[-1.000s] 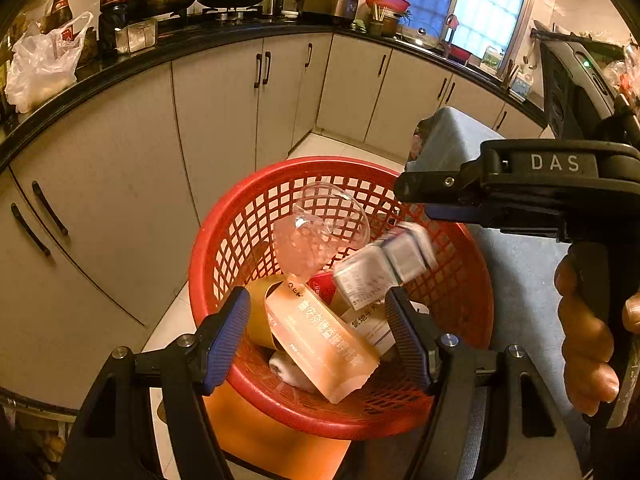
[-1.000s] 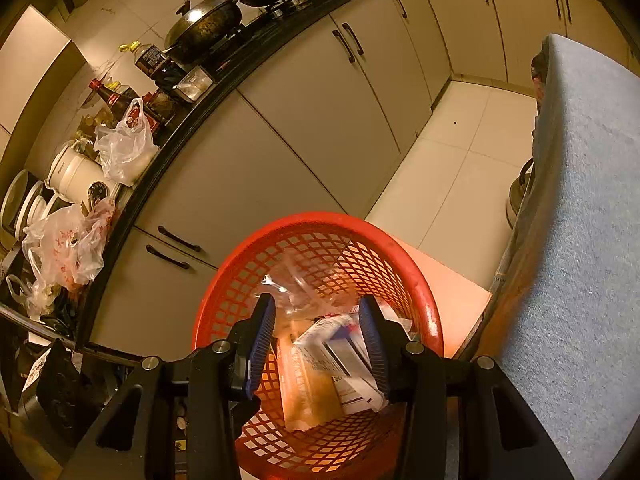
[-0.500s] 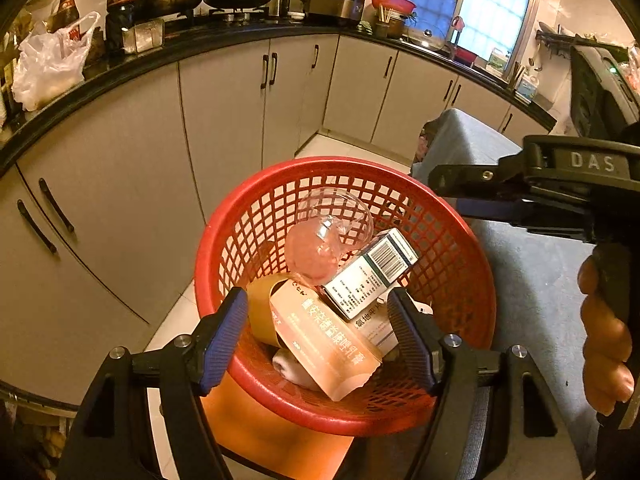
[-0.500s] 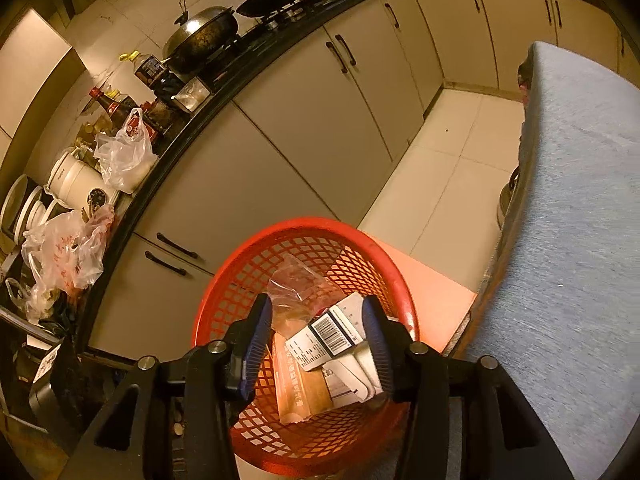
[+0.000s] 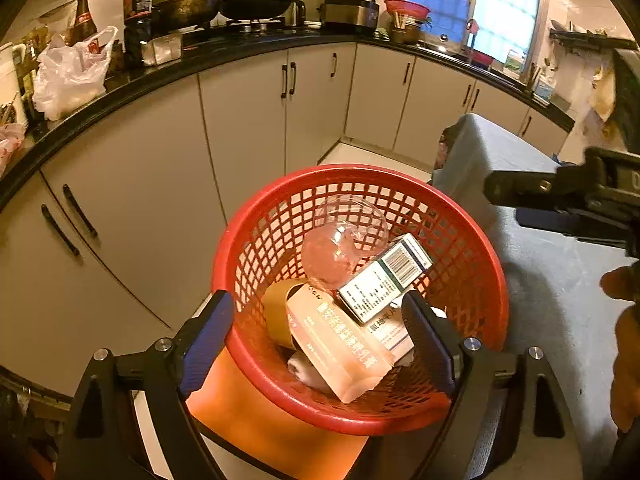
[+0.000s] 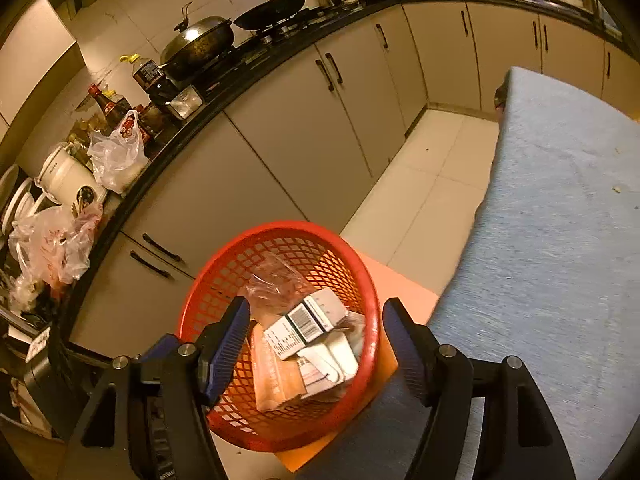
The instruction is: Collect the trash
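A red mesh basket (image 5: 476, 248) stands on an orange stool (image 5: 256, 420). In it lie a white box with a barcode (image 5: 384, 276), a clear plastic cup (image 5: 344, 240), a pale orange pouch (image 5: 340, 344) and a brown tape roll (image 5: 276, 312). My left gripper (image 5: 316, 340) hovers over the basket's near rim, its jaws opening, with nothing pressed between them. My right gripper (image 6: 316, 332) hangs above the basket (image 6: 280, 232) with the barcode box (image 6: 308, 320) lying loose below. Its jaws are also opening and hold nothing.
A table under a grey-blue cloth (image 6: 560, 240) runs along the right of the basket. Beige cabinets (image 5: 240, 120) under a black counter curve behind, with pans, bottles and plastic bags (image 5: 68, 76) on top. Tiled floor (image 6: 432, 184) lies between the cabinets and the table.
The barcode box left the right gripper and came to rest in the basket. The right gripper's jaws spread and it drew back to the right. The left jaws widened too.
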`<act>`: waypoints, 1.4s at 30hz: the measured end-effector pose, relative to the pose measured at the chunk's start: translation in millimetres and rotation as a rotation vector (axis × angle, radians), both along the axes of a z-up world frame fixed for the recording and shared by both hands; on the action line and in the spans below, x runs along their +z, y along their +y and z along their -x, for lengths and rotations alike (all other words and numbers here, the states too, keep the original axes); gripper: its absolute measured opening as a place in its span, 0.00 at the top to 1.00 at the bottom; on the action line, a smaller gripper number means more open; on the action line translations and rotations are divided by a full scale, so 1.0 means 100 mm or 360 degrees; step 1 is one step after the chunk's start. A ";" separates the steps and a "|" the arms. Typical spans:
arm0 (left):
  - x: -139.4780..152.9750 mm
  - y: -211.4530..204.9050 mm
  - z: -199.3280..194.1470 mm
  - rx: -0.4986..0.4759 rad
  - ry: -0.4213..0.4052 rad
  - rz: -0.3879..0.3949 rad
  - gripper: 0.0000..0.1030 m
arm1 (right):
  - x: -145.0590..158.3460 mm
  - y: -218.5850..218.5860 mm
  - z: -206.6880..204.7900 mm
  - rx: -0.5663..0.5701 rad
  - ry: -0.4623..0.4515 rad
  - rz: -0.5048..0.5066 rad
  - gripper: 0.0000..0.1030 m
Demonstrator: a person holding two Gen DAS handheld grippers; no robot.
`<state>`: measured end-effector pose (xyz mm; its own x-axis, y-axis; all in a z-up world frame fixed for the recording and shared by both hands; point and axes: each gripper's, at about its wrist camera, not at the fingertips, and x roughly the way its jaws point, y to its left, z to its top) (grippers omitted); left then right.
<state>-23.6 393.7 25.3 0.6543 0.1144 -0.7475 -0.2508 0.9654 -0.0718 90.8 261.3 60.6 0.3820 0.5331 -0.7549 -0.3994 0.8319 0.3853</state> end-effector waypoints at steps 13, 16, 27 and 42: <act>0.05 -0.01 0.05 0.0164 0.0038 -0.0138 0.11 | 0.16 -0.21 0.26 -0.0098 -0.0205 0.0195 0.13; 0.07 -0.03 0.07 0.0191 0.0031 -0.0174 0.09 | 0.19 -0.22 0.32 -0.0123 -0.0270 0.0258 0.08; 0.08 0.00 0.16 0.0329 0.0083 -0.0356 0.08 | 0.22 -0.32 0.42 -0.0201 -0.0434 0.0419 0.04; 0.35 -0.16 0.63 0.0367 -0.0063 -0.0414 0.08 | 0.31 -0.43 0.81 -0.0198 -0.0542 0.0462 0.04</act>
<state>-86.3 377.5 59.8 0.6167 0.4459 -0.6487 -0.4666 0.8708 0.1549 9.6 218.6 91.7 0.6817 0.2527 -0.6866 -0.3534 0.9355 -0.0065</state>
